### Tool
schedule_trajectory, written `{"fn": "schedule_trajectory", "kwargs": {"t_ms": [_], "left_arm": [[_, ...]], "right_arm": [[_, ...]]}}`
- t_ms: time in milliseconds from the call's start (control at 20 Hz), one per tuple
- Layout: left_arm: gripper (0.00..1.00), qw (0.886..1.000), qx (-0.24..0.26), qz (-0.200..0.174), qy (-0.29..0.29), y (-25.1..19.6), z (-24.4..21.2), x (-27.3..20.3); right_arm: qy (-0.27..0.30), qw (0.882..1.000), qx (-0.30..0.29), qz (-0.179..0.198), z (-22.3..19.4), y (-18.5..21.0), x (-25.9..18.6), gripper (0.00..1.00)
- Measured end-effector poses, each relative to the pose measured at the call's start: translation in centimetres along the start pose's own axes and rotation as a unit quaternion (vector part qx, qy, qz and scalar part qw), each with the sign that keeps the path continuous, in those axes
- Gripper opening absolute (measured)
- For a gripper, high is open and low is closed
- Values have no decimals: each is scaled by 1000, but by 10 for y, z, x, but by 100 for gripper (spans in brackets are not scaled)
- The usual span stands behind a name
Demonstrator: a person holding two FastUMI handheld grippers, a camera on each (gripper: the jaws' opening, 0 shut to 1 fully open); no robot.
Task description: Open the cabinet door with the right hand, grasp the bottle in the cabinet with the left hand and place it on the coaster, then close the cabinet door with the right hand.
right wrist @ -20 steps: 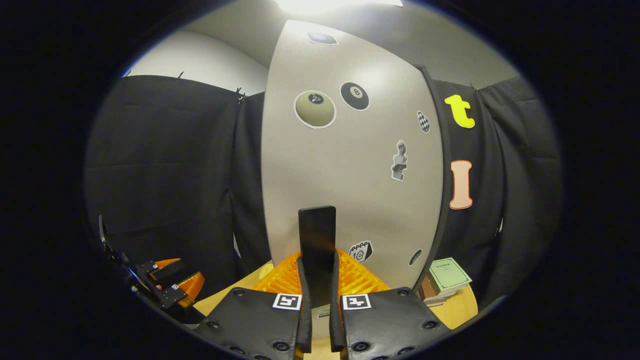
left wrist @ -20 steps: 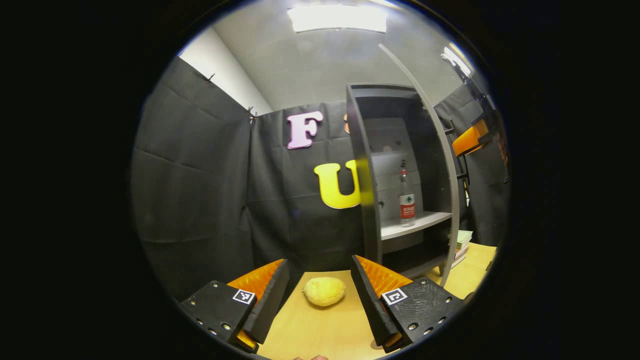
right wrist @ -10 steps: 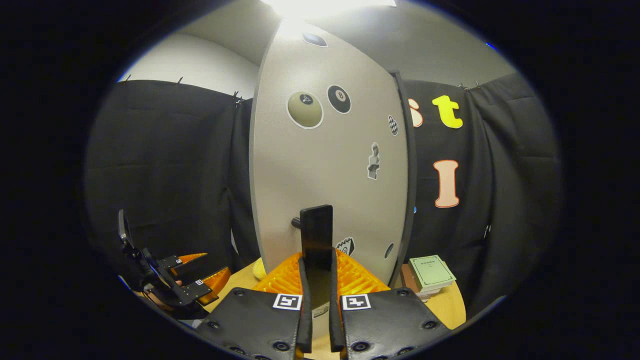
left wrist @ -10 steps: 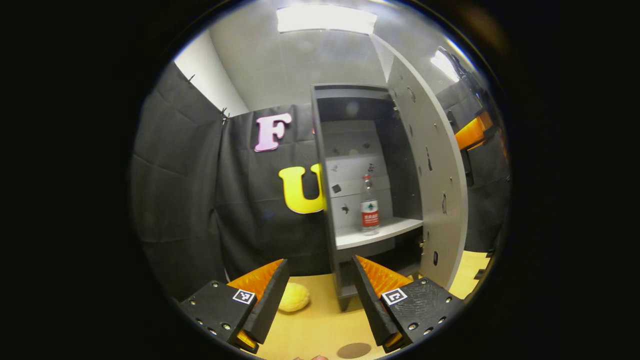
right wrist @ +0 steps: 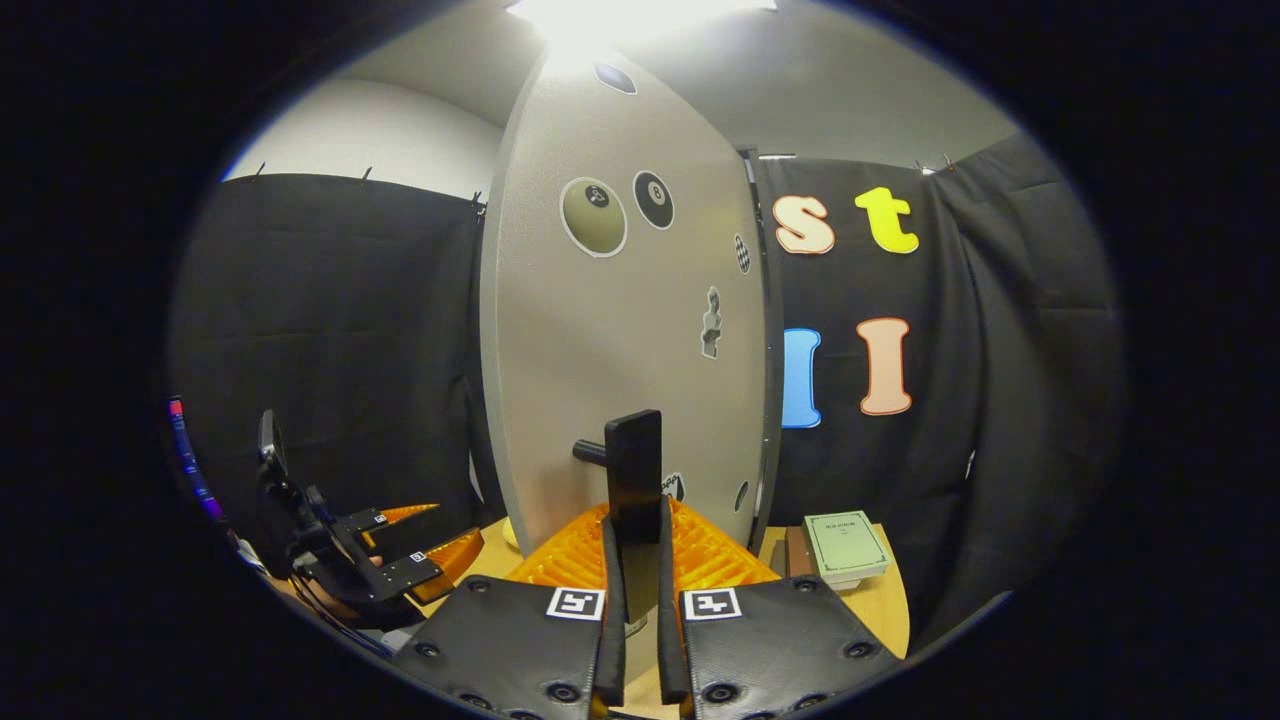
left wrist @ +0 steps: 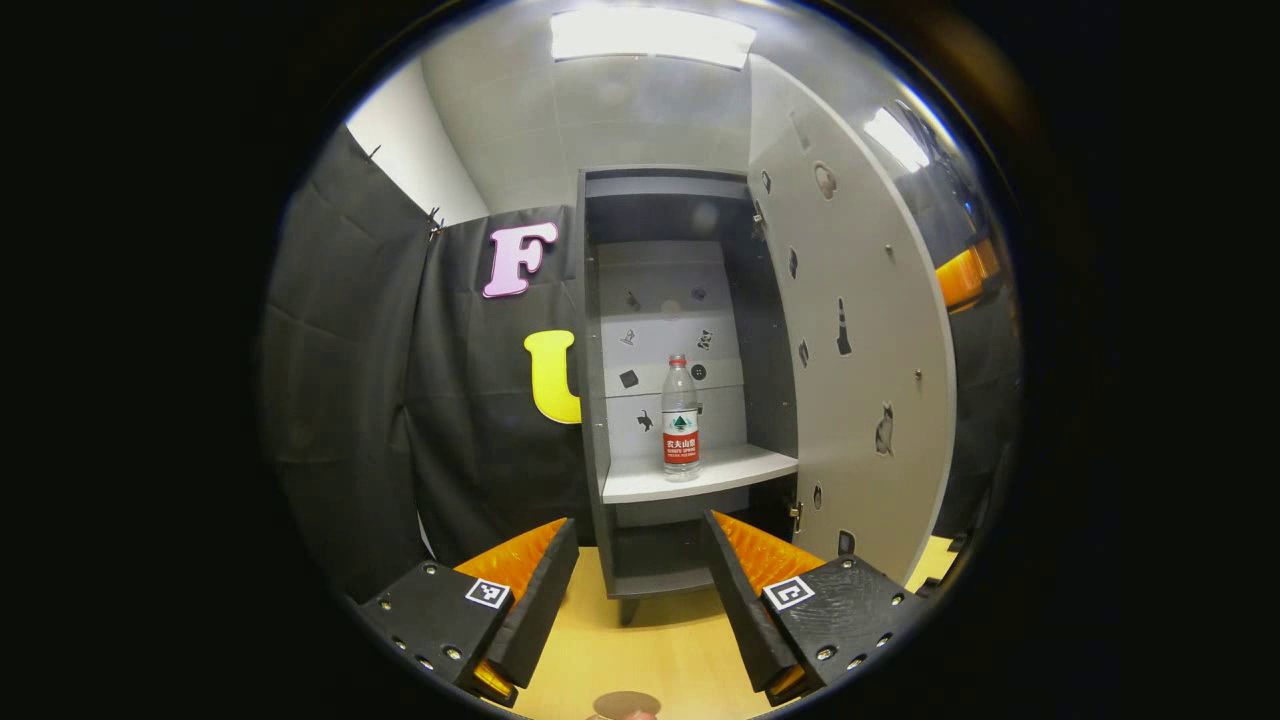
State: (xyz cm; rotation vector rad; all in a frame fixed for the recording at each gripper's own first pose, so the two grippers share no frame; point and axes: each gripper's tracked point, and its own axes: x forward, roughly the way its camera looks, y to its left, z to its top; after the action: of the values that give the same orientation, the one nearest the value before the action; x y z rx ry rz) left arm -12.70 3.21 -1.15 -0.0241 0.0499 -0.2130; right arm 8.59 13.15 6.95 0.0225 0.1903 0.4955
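Left gripper view: upright bottle (left wrist: 680,418) on shelf (left wrist: 700,472), straight ahead of wide left tongs (left wrist: 640,590); right tongs (right wrist: 634,560) clamp door handle (right wrist: 634,478).

The left gripper (left wrist: 640,590) has two wedge-shaped fingers (left wrist: 535,590) with ribbed inner faces. Each is backed by a flat textured plate studded with small round screws and bearing a square black-and-white marker (left wrist: 488,592). The right gripper (right wrist: 636,640) has the same build: ribbed fingers (right wrist: 565,548), screwed plates, and paired square markers (right wrist: 575,603).
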Motion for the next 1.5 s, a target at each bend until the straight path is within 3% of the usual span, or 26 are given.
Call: {"fn": "schedule_trajectory", "kwargs": {"t_ms": [450, 700, 850, 1000, 1300, 1350, 1400, 1450, 1500], "left_arm": [[73, 999, 19, 27, -8, -36, 12, -11], [73, 999, 20, 39, -14, -58, 19, -14], [72, 998, 22, 48, -15, -74, 19, -13], [73, 998, 28, 56, -17, -89, 25, -13], [73, 997, 30, 65, -33, -93, 57, -11], [72, 997, 28, 61, -34, -91, 61, -7], [73, 998, 24, 54, -37, -92, 69, -3], [72, 998, 20, 50, -39, -93, 75, 1], [72, 998, 16, 46, -42, -92, 83, 4]], "right_arm": [[-21, 1000, 3, 7, -4, -23, -11, 14], [-27, 999, 10, -16, -5, -60, -26, 14], [-25, 998, 37, 34, -7, -50, -29, 14], [-27, 998, 27, 58, -8, -54, -47, 14], [-47, 997, 41, -38, -14, -131, -76, 12], [-47, 996, 44, -55, -17, -143, -78, 6], [-46, 996, 45, -69, -22, -152, -80, 20], [-45, 995, 46, -80, -26, -159, -84, 25], [-46, 994, 45, -89, -28, -164, -84, 49]]}}
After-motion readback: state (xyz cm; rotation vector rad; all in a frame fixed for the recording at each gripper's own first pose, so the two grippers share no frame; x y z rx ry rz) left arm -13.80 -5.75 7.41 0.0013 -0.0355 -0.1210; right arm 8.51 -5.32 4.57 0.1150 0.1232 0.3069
